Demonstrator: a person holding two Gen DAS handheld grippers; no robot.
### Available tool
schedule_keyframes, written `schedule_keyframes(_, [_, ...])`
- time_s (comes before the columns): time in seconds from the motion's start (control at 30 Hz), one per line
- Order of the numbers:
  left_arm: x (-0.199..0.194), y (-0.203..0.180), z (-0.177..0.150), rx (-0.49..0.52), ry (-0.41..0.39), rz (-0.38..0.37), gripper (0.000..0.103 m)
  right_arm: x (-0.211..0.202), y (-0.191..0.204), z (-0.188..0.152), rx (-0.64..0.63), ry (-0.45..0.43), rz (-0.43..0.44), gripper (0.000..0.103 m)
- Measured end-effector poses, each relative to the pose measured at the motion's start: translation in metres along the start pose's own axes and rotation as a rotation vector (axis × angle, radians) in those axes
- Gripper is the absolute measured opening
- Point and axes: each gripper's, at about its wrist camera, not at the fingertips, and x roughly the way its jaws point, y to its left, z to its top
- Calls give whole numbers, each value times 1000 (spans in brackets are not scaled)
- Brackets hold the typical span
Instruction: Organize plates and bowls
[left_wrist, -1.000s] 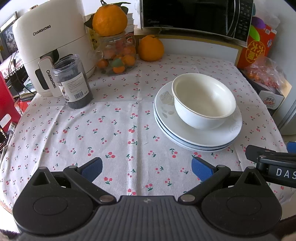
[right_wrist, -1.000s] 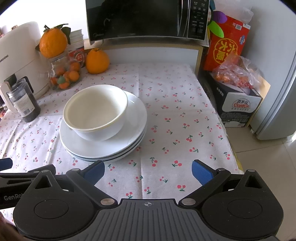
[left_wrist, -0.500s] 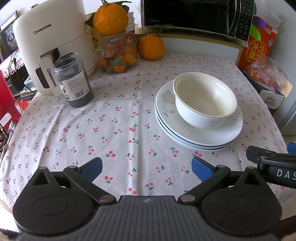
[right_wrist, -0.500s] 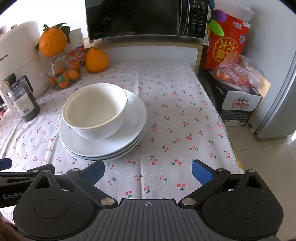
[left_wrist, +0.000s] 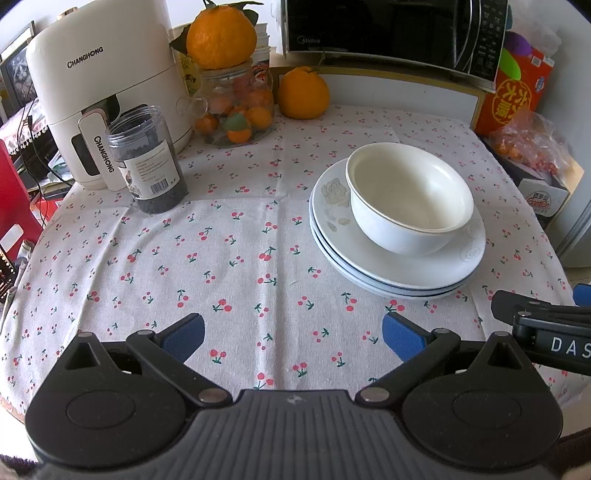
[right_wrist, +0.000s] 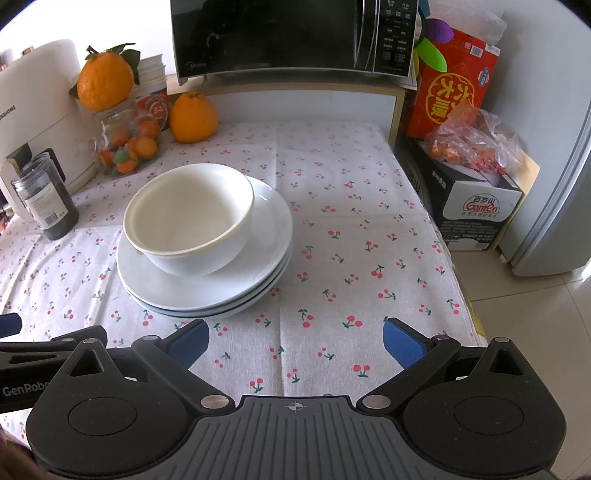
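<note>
Both grippers empty. My left gripper (left_wrist: 291, 338) has its fingers spread wide over bare tablecloth (left_wrist: 229, 258), near side of the plate stack (left_wrist: 399, 273) and to its left. My right gripper (right_wrist: 295, 338) is spread just as wide, on the stack's near side, slightly right. White bowl (right_wrist: 190, 218) sits upright on the top plate, offset toward the stack's left edge. Dark jar (left_wrist: 147, 158) is well left of the stack.

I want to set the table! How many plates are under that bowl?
3, as far as the rims show: the plates lie stacked on the tablecloth beneath the bowl; another might hide between them.
</note>
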Motion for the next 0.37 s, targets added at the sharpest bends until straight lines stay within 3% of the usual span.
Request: schedule_keyframes(0.37, [2,2,-3,-1,15,-19,103,2,-7,-2,23,-12,-17,101])
